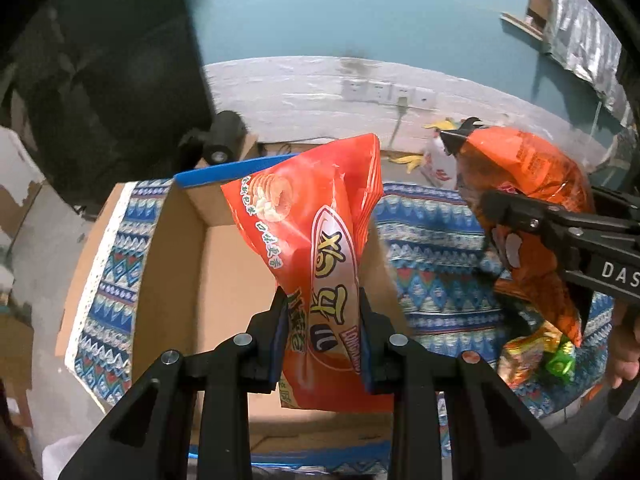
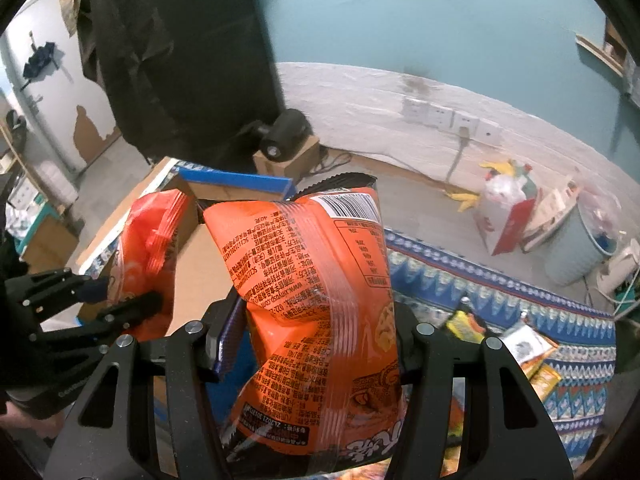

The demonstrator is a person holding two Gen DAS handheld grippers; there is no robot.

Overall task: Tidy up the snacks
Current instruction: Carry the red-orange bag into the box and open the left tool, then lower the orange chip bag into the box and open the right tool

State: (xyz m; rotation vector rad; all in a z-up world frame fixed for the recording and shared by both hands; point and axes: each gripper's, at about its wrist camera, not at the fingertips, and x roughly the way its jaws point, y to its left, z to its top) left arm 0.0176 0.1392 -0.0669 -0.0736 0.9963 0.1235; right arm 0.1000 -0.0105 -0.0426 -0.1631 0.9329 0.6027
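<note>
The left tool (image 1: 322, 334) is clamped on a red snack bag (image 1: 316, 248), its two fingers pinching the bag's lower part, and the bag stands up over the open cardboard box (image 1: 224, 264). At three o'clock in the left wrist view, the right tool (image 2: 320, 344) is clamped on an orange snack bag (image 2: 316, 280), held up beside the box with its printed back and barcode facing the right wrist camera. Below it, at four o'clock, loose snack packets (image 2: 516, 344) lie on the patterned blue cloth (image 2: 500, 292) covering the counter. Farther off, at two o'clock in the right view, a white bag of rubbish (image 2: 504, 200) sits on the floor below the wall sockets (image 2: 452, 118).
</note>
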